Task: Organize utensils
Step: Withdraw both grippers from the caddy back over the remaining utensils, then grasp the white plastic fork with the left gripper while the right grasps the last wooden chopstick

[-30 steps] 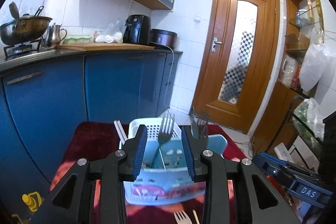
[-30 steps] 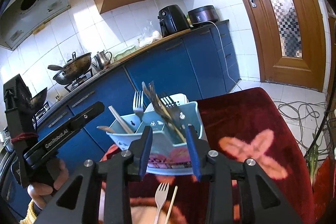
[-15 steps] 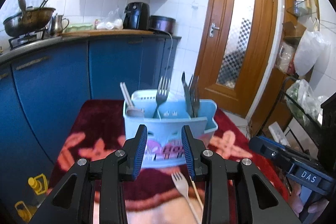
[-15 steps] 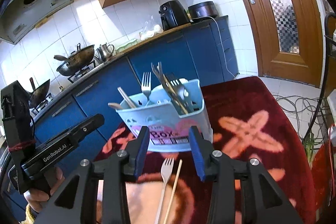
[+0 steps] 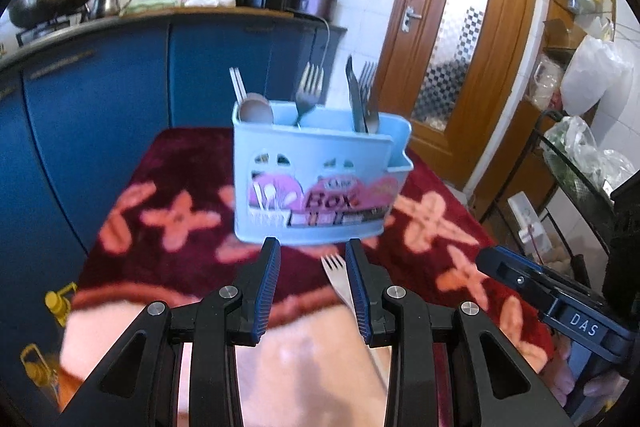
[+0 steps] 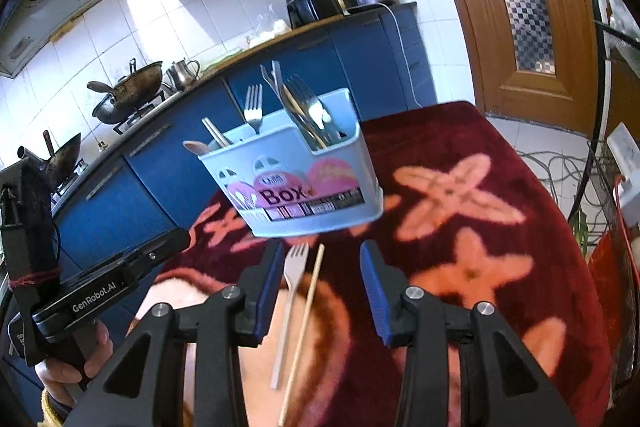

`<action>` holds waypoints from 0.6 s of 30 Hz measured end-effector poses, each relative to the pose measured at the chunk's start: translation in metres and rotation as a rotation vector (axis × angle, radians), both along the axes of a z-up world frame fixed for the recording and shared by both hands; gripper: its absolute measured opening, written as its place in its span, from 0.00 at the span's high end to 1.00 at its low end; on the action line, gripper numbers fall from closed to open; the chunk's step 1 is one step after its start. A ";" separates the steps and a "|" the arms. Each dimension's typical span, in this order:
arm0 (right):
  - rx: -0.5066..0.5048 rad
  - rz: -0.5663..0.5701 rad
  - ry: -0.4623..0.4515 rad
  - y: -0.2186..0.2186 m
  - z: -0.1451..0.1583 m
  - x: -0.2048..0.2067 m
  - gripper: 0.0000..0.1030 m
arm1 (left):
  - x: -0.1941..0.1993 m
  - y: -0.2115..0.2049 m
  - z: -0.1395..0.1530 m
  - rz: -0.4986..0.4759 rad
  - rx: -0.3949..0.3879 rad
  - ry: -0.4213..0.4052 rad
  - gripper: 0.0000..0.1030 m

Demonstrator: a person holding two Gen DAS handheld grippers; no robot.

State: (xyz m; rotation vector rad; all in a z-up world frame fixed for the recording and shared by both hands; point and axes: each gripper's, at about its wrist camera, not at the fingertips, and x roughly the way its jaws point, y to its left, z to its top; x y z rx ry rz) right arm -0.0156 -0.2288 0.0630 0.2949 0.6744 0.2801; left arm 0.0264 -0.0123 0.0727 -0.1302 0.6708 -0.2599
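Both grippers have pulled back from the holder and come lower toward the cloth. One second ago the blue utensil holder (image 6: 296, 163) filled the space behind the jaws in both views; now it stands beyond the fingertips, and the cloth (image 6: 460, 195) before it is in sight.

The right gripper (image 6: 320, 267) has just been opening its jaws a little. They stand apart and nothing is pressed between them. A pale fork (image 6: 291, 291) and one chopstick (image 6: 306, 311) lie on the cloth, side by side, in the gap between its jaws but below them, not touched.

The left gripper (image 5: 313, 259) is also released and empty, and its gap has not changed. In its view the fork (image 5: 340, 279) lies just inside its right jaw.

The holder already keeps a metal fork (image 6: 253, 109), a bundle of cutlery (image 6: 304, 111) in the right compartment, and chopsticks with a spoon at the left end.

I judge that these two loose pieces are what remains, and that the right gripper is preparing to pick one. They lie flat and thin, so the jaws must go down almost to the cloth.
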 end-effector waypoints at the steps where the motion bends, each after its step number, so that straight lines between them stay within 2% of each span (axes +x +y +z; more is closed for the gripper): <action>1: 0.001 -0.002 0.004 -0.001 -0.002 0.000 0.58 | 0.000 -0.001 -0.003 -0.003 0.001 0.008 0.67; 8: -0.002 -0.022 0.051 -0.010 -0.022 0.000 0.58 | 0.003 -0.016 -0.026 -0.032 0.020 0.067 0.67; 18: 0.003 -0.048 0.094 -0.028 -0.043 0.001 0.58 | 0.022 -0.039 -0.066 -0.062 0.039 0.199 0.67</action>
